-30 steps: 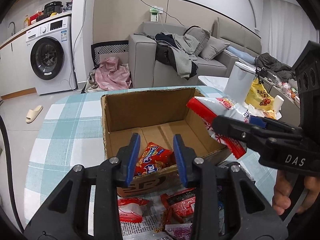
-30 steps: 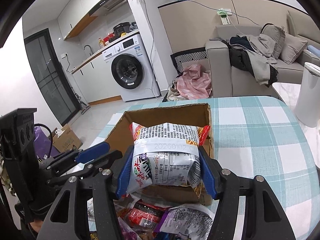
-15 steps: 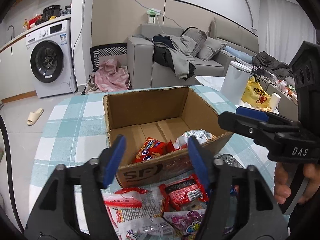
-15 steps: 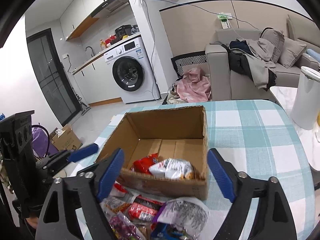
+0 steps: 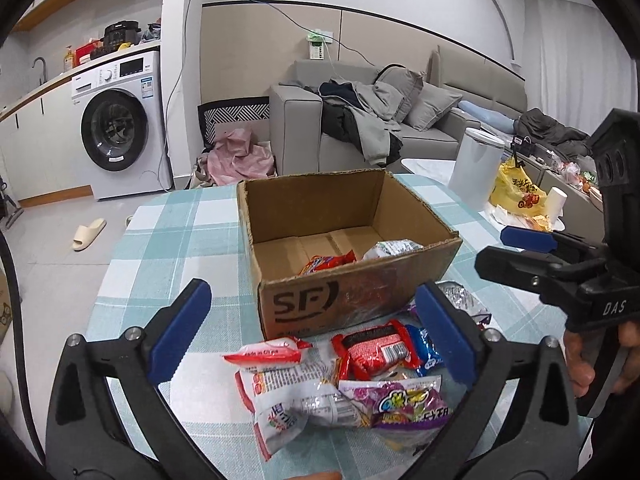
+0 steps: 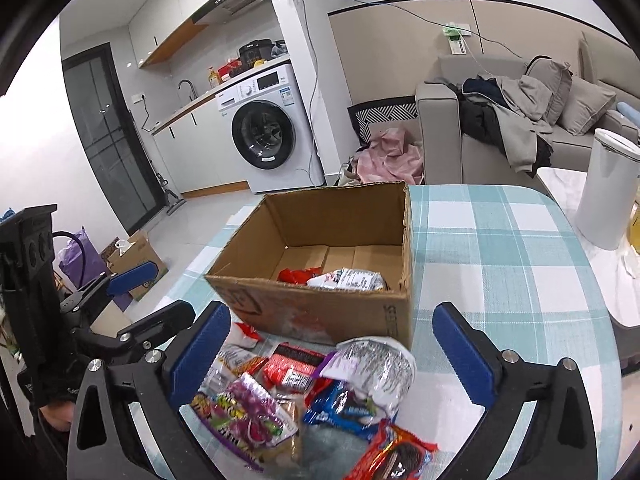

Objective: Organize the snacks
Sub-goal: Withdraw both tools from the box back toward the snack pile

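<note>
An open cardboard box (image 5: 340, 304) (image 6: 312, 312) stands on the checked table. Inside it lie a red snack packet (image 5: 328, 262) (image 6: 298, 275) and a white one (image 5: 392, 247) (image 6: 352, 280). Loose snacks are piled in front of the box: a white-and-red packet (image 5: 288, 384), a red packet (image 5: 376, 350), a purple packet (image 5: 404, 400) (image 6: 240, 404), a silver bag (image 6: 376, 364) and a blue packet (image 6: 344, 408). My left gripper (image 5: 312, 290) (image 6: 132, 280) hovers over the pile, its jaws opening wide, holding nothing. My right gripper (image 6: 330, 312) (image 5: 524, 248) does the same beside it.
The teal checked tablecloth (image 6: 500, 248) runs on to the right of the box. A white bin (image 6: 608, 192) and a yellow bag (image 5: 516, 196) stand off the table's right. A sofa (image 5: 360, 136) and a washing machine (image 5: 116, 128) are behind.
Both grippers let go of their packets, which now lie in the box. Both jaws have spread wide and both grippers have drawn back from the box to over the pile.
</note>
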`<state>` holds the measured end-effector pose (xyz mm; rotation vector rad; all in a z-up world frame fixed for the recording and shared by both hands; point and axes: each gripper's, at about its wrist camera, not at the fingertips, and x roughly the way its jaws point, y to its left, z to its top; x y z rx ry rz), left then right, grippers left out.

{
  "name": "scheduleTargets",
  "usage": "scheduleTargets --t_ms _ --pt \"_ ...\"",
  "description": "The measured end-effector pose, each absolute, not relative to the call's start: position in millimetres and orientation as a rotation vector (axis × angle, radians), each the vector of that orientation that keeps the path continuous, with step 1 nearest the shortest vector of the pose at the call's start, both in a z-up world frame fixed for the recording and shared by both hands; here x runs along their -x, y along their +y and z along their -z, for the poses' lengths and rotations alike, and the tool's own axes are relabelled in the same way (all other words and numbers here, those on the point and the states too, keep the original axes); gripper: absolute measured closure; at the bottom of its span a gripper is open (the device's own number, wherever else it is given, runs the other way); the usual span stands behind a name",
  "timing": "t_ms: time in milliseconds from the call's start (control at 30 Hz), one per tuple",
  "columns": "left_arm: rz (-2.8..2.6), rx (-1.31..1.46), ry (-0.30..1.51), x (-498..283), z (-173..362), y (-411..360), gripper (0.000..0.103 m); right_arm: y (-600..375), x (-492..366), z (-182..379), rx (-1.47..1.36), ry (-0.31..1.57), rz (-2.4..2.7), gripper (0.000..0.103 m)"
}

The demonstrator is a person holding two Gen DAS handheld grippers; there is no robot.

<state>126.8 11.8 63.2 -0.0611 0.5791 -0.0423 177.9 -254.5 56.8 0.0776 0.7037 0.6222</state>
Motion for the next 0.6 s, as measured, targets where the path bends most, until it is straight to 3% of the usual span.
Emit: scheduleTargets --t_ms 600 --pt "0.009 0.067 0.587 -77.6 -48.9 17.7 0.001 -275.7 -129.0 -43.9 -0.052 0.693 -0.602 0.000"
